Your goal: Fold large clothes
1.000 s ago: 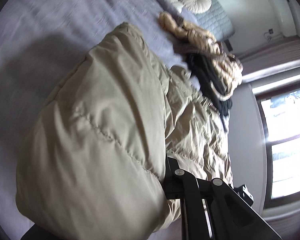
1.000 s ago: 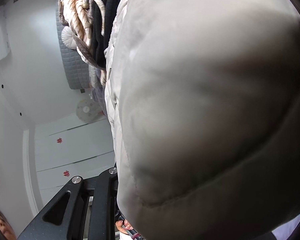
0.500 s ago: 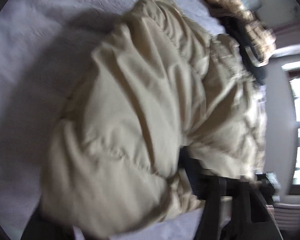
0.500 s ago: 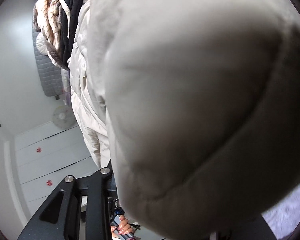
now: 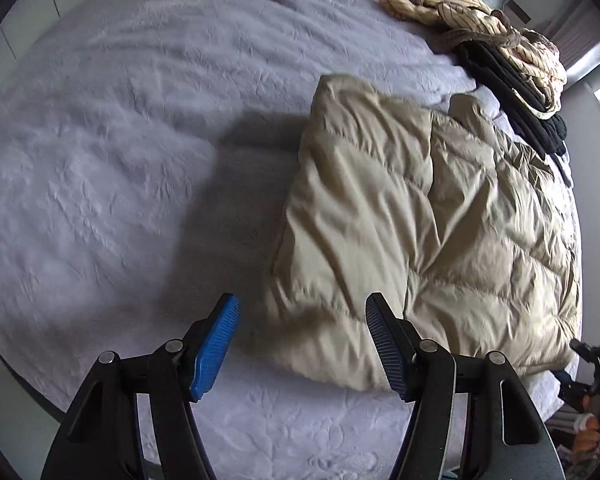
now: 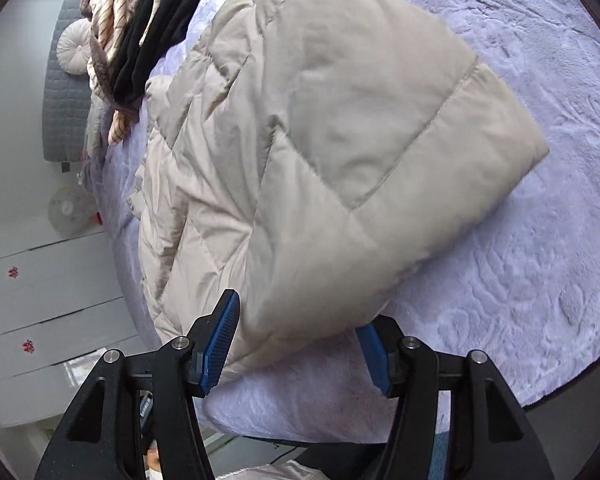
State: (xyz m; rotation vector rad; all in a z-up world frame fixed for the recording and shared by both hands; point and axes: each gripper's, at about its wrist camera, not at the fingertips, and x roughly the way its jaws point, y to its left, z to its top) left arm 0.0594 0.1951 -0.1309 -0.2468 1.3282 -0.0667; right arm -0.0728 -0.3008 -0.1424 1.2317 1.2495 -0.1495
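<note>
The beige puffer jacket (image 5: 412,216) lies folded over itself on the lavender bedspread (image 5: 120,140), just short of a heap of striped and black clothes (image 5: 512,60). The left gripper (image 5: 300,344) hangs above its near edge, jaws apart and empty. The right gripper (image 6: 296,344) has just been opening (its far pad seems tucked under the fold, probably not pinching).

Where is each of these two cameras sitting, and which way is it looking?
Left wrist: on the left gripper, looking steeply down at the beige puffer jacket on the lilac bedspread; jaws open, clear of the fabric.
Right wrist: on the right gripper, looking down across the jacket; its jaws have just been opening, a fold lying loose between them.
Shared: the jacket, bedspread and clothes pile.
</note>
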